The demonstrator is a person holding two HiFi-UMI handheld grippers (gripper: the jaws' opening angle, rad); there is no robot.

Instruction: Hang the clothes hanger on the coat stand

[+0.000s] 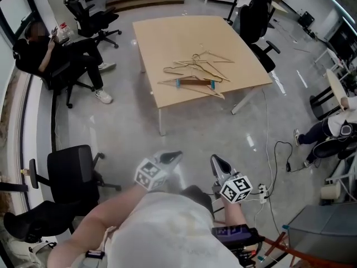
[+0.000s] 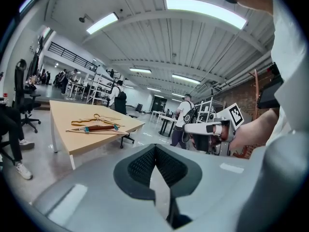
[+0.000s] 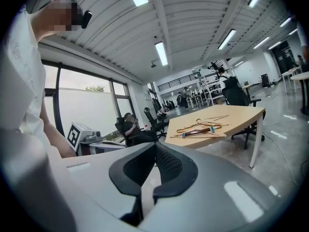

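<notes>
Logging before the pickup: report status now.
Shut and empty: left gripper, right gripper. Pile of hangers on table, untouched. Bare floor between; coat stand not in view.

Tan table (image 1: 162, 43), black office chair (image 1: 70, 166), seated person (image 1: 61, 57), glossy grey floor (image 1: 212, 127)

My left fingers (image 2: 137, 167) and right fingers (image 3: 170, 164): grey shells, black ribbed pads. Marker cubes (image 1: 150, 175): black squares on white. Worktop (image 1: 162, 43): pale tan. Hangers (image 1: 207, 91): light wood; one dark brown hanger (image 1: 195, 82) with teal clips. Floor (image 1: 212, 133): glossy grey. Chair (image 1: 70, 166): black. My shirt (image 1: 167, 233): white.
</notes>
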